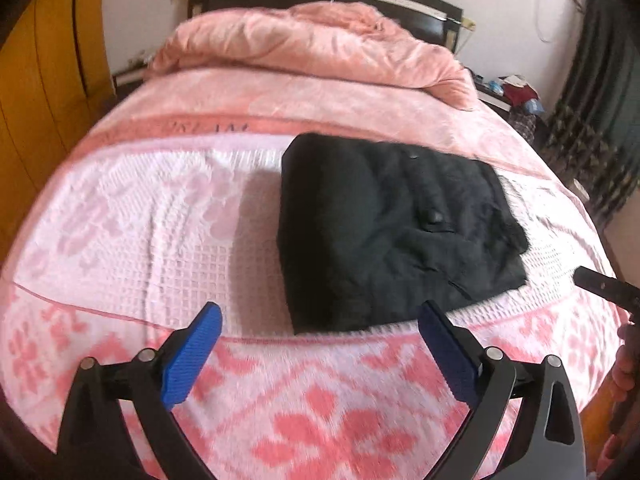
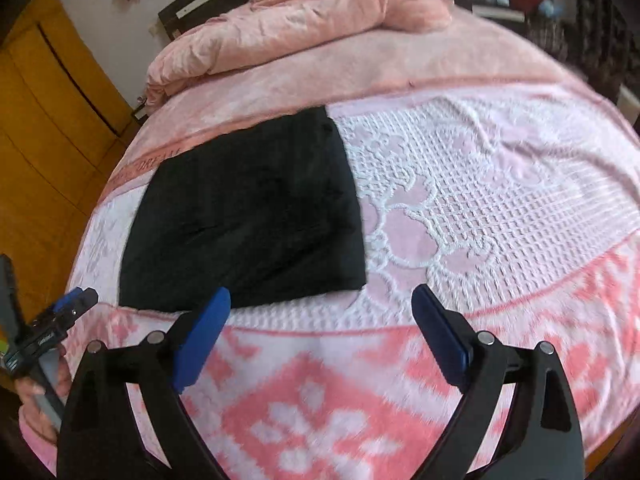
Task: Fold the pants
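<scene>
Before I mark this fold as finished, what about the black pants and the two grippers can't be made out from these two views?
- Black pants: layers, waistband and leg ends are lost in dark, blurred fabric in both wrist views; the underside is hidden against the bedspread.
- Right gripper in the left wrist view: only a dark tip at the right edge; the frame crops the rest.
- Left gripper in the right wrist view: cropped by the left edge.
</scene>
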`<state>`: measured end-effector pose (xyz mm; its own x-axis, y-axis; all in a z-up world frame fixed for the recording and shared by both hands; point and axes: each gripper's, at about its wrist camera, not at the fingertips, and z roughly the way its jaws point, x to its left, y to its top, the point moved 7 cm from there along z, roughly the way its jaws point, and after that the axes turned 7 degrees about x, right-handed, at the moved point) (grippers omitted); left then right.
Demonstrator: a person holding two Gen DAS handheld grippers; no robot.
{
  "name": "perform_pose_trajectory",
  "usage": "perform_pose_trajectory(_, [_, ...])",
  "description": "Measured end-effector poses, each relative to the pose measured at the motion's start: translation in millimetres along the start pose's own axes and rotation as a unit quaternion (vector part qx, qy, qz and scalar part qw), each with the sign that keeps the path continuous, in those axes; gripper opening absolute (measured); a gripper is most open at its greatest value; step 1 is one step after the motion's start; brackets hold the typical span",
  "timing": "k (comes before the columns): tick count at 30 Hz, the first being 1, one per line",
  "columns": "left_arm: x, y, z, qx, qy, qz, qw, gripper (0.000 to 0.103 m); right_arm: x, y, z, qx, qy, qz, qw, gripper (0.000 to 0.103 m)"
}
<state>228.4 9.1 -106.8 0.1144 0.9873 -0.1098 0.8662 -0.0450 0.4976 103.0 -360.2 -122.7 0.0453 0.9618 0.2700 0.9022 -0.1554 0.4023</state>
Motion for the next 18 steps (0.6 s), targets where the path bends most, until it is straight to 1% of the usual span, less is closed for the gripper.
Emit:
perform_pose_trajectory(1, [-4.3,-2.4,-11.3,-0.008,-0.001,0.005,1.0,0.099,8.6,-2.9,-5.6,-0.003,-0.004,-0.005,1.0,0.095])
perform_pose_trajectory(3, [-10.8,-1.8,-28.0,-0.022,-0.003,0.007,0.9997,0.099,21.1,-9.7,-18.0,-0.016,-0.025,-0.014,0.999,0.096])
perform_pose_trajectory(7, [-17.2,-1.7,-56.3,-0.045,0.002,0.011,0.9989,0.099,40.8,-9.5,-23.3,-0.025,-0.049,-0.022,0.998,0.097])
perform_pose_trajectory(10, [-18.8,-1.3,-71.8,-0.059,0.01,0.008,0.9981,0.099,48.5,-14.6,-33.6,-0.026,-0.058,-0.021,0.998,0.098])
perform_pose_trajectory(18, [-23.0,-3.3,-96.6,-0.078,0.03,0.011,0.9964,0.099,59.2,-15.1,-55.2,-0.037,-0.07,-0.023,0.997,0.1])
